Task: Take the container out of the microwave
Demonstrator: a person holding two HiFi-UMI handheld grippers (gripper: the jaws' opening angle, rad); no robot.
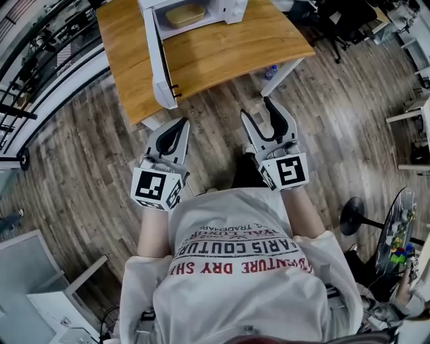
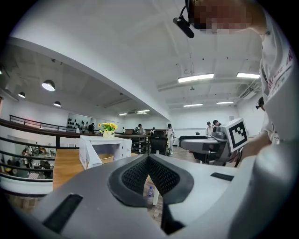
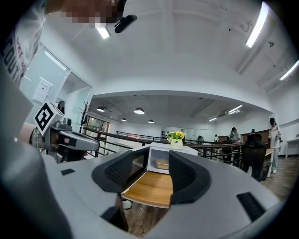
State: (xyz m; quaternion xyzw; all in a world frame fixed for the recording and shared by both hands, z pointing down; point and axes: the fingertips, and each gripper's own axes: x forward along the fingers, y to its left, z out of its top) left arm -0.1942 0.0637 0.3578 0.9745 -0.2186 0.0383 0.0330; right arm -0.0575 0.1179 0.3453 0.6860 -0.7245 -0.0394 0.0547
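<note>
A white microwave (image 1: 232, 10) stands on the wooden table (image 1: 222, 50), its door (image 1: 160, 64) swung open toward me. A shallow tan container (image 1: 185, 14) sits inside it. Both grippers hover over the floor, short of the table's near edge and clear of the microwave. My left gripper (image 1: 181, 126) is shut with nothing in it; its pads meet in the left gripper view (image 2: 148, 161). My right gripper (image 1: 259, 109) is open and empty. In the right gripper view the microwave (image 3: 161, 156) and container (image 3: 162, 164) show far off between its pads (image 3: 182, 173).
A water bottle (image 1: 270, 71) stands on the floor by the table's white leg. Yellow flowers (image 3: 175, 136) sit on top of the microwave. A black railing (image 1: 40, 60) runs along the left. An office chair base (image 1: 355, 216) is at the right, and people stand far back.
</note>
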